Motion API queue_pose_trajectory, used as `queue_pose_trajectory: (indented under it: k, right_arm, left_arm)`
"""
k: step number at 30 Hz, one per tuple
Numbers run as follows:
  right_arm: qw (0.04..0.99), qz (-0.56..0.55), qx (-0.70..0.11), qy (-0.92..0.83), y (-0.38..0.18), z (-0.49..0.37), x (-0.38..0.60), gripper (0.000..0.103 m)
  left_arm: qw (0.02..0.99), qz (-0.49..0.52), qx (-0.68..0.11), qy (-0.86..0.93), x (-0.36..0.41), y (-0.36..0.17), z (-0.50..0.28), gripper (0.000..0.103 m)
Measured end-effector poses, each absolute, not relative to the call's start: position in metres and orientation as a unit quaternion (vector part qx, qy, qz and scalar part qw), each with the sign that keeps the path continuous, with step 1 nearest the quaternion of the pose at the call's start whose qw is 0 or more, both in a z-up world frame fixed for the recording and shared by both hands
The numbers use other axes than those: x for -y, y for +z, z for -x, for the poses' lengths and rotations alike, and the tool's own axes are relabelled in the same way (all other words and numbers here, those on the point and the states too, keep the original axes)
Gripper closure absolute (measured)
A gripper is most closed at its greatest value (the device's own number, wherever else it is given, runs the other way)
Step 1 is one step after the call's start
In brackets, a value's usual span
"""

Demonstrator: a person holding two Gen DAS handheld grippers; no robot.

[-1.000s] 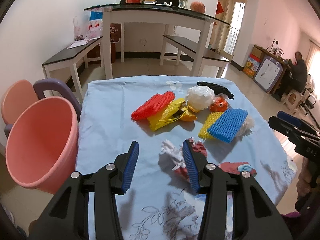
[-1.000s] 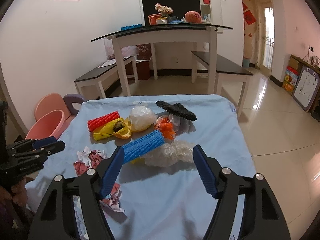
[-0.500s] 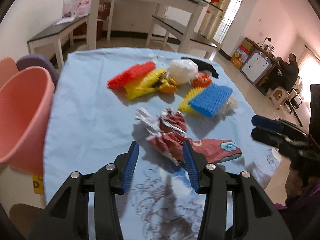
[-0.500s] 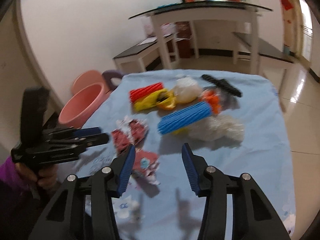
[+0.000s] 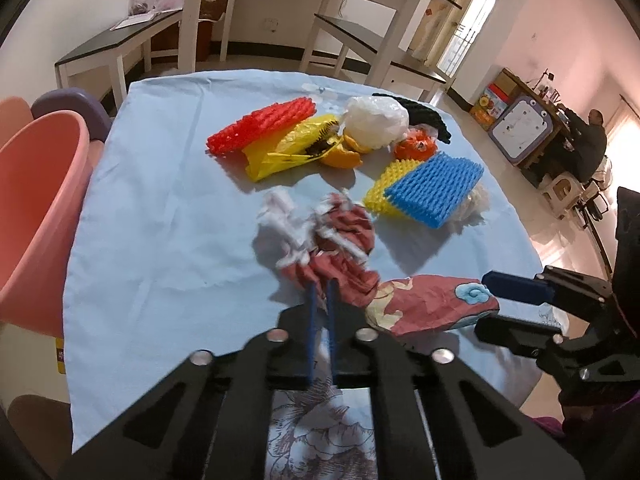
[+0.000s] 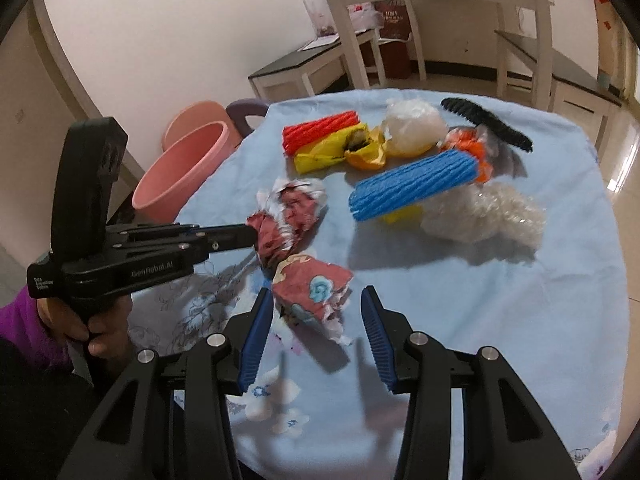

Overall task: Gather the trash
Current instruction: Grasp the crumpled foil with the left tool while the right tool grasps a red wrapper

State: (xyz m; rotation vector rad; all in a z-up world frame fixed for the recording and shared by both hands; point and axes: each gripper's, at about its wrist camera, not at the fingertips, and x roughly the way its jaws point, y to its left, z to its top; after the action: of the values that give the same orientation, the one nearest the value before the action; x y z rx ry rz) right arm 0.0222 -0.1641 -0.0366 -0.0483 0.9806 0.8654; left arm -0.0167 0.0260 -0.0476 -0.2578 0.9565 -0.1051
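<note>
My left gripper (image 5: 320, 292) is shut on a crumpled red and white paper wad (image 5: 336, 244), also seen in the right wrist view (image 6: 288, 216) with the left gripper (image 6: 250, 236) pinching its near edge. My right gripper (image 6: 316, 312) is open, its jaws either side of a second crumpled red paper piece with a blue swirl (image 6: 312, 286), which lies on the blue tablecloth (image 6: 460, 320). That piece also shows in the left wrist view (image 5: 432, 304), with the right gripper (image 5: 516, 308) at its right end.
A pink bin (image 5: 36, 216) stands off the table's left side, also in the right wrist view (image 6: 184, 168). Farther on the table lie red (image 5: 262, 126), yellow and blue foam nets (image 5: 434, 188), a yellow bag, orange peel, a white bag (image 5: 376, 122), bubble wrap (image 6: 484, 214) and a black net.
My left gripper has closed on the red and white paper wad. My right gripper has moved forward and down so its open jaws flank the second red paper piece.
</note>
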Motion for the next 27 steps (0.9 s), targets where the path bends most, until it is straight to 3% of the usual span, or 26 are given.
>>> queue_pose_trajectory:
  k: [2, 4, 10, 16, 17, 19, 20, 27]
  right_arm:
    - [0.790, 0.027, -0.460, 0.404, -0.038, -0.022, 0.162, 0.069]
    - [0.786, 0.026, -0.466, 0.406, -0.041, -0.022, 0.160, 0.087]
    - [0.790, 0.023, -0.453, 0.412, -0.032, -0.017, 0.162, 0.098]
    - [0.795, 0.016, -0.446, 0.411, -0.029, -0.018, 0.167, 0.099]
    - [0.795, 0.015, -0.445, 0.412, -0.029, -0.017, 0.168, 0.099]
    - [0.796, 0.016, -0.443, 0.412, -0.027, -0.017, 0.169, 0.099]
    - [0.796, 0.017, -0.442, 0.413, -0.027, -0.016, 0.170, 0.099]
    - [0.800, 0.012, -0.438, 0.410, -0.026, -0.015, 0.178, 0.099]
  left_arm:
    - [0.881, 0.123, -0.453, -0.053, -0.026, -0.046, 0.018, 0.102]
    - [0.883, 0.120, -0.449, -0.056, -0.026, -0.044, 0.020, 0.102]
    - [0.892, 0.110, -0.434, -0.057, -0.027, -0.036, 0.027, 0.103]
    - [0.888, 0.132, -0.437, -0.049, -0.039, -0.035, 0.032, 0.102]
    - [0.882, 0.141, -0.447, -0.046, -0.041, -0.037, 0.029, 0.099]
    - [0.875, 0.157, -0.456, -0.039, -0.044, -0.042, 0.026, 0.081]
    - [0.871, 0.168, -0.460, -0.039, -0.046, -0.044, 0.024, 0.078]
    - [0.857, 0.208, -0.470, -0.043, -0.045, -0.048, 0.009, 0.069]
